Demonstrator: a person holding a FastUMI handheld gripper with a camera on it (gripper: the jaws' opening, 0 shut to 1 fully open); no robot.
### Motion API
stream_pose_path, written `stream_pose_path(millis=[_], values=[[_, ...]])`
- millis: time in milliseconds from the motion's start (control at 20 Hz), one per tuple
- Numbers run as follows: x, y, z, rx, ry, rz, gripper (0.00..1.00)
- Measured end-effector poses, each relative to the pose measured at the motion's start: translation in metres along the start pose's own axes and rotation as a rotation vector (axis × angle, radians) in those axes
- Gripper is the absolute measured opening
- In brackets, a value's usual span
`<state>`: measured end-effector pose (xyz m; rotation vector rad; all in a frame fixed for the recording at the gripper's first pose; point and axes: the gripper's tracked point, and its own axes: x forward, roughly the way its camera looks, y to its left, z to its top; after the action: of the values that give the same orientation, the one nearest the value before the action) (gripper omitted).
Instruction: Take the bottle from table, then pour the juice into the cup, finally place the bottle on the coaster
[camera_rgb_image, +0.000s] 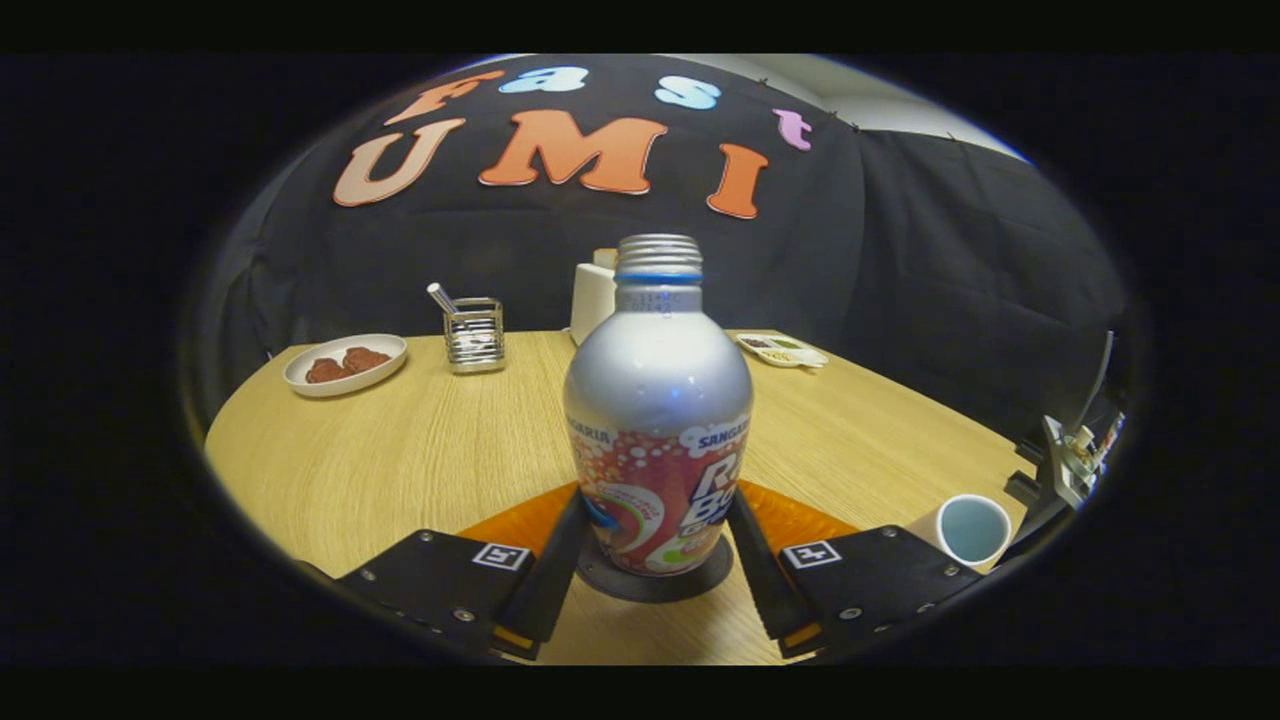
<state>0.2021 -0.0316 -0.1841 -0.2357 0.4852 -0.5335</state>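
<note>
A silver bottle (657, 400) with a red and white label and no cap stands upright between my two fingers. Its base rests on a dark round coaster (655, 583) on the wooden table (400, 460). My gripper (656, 500) is shut on the bottle, with both black fingers (550, 575) pressed against its lower sides. An orange mat (800, 520) lies under the coaster and shows on both sides of the bottle. A white cup (973, 528) sits just to the right of the right finger, near the table's edge, its mouth turned toward me.
Beyond the bottle, at the table's far side, stand a white plate with brown food (345, 364), a metal holder (474, 335), a white container (592, 298) and a small tray (782, 350). A stand with hardware (1070, 450) sits off the right edge.
</note>
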Motion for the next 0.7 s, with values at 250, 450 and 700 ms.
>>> stream_pose_path(millis=[250, 450, 700], values=[[-0.004, -0.004, -0.008, 0.065, 0.003, 0.018, 0.79], [-0.003, -0.003, -0.021, 0.088, 0.035, 0.032, 0.81], [-0.023, 0.001, -0.026, 0.085, 0.052, 0.082, 0.91]])
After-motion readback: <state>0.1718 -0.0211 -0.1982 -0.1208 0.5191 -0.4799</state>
